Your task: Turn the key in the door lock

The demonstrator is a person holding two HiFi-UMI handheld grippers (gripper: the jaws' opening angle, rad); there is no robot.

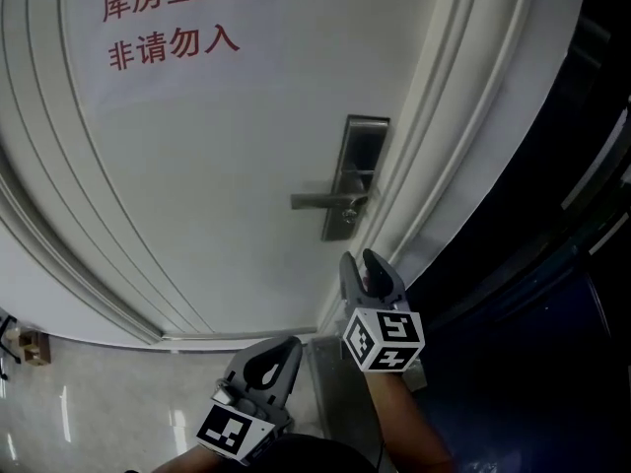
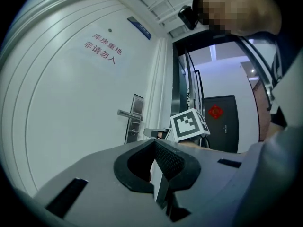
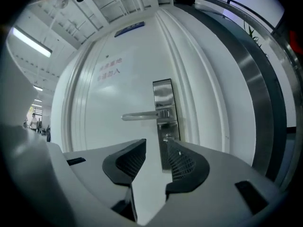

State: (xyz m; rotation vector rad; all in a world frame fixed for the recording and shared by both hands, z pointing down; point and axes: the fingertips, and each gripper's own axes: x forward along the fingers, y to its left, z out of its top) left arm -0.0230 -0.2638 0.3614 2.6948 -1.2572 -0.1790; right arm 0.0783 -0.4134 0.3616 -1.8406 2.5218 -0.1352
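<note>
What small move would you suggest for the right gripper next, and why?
Probably ease the right gripper forward onto the key under the door handle: its jaws stand open and empty, short of the lock.

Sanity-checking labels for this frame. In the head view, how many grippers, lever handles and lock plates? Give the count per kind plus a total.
Grippers: 2, the left gripper and the right gripper
Lever handle: 1
Lock plate: 1
Total: 4

White door (image 1: 217,166) bears a steel lock plate (image 1: 357,170) (lever handle (image 1: 320,201) level).
</note>
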